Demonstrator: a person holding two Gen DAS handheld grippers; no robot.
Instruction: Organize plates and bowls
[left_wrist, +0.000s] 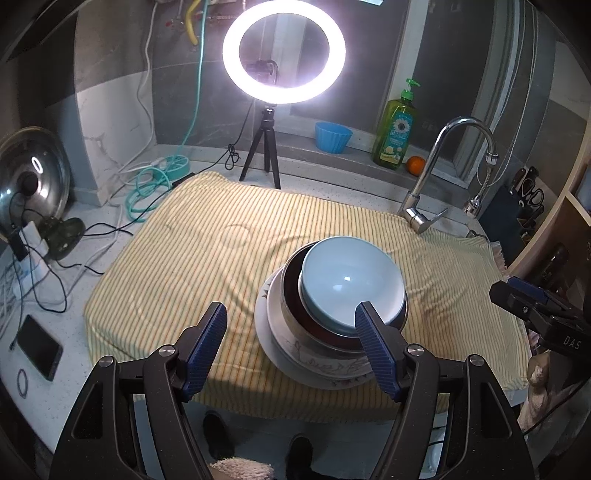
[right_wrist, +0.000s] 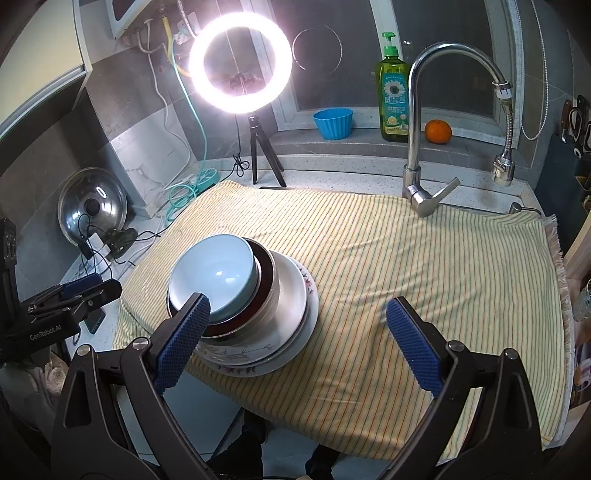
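One stack of dishes sits on the striped cloth (right_wrist: 388, 254): a pale blue bowl (right_wrist: 214, 275) nested in a dark red bowl (right_wrist: 264, 273), on a white plate (right_wrist: 291, 295) and a floral plate (right_wrist: 255, 356) (any more plates between them cannot be counted). The cloth covers the desk (left_wrist: 107, 225) beside the faucet (right_wrist: 419, 122). Left gripper (left_wrist: 291, 347) and right gripper (right_wrist: 299, 332) both hang released, holding nothing.
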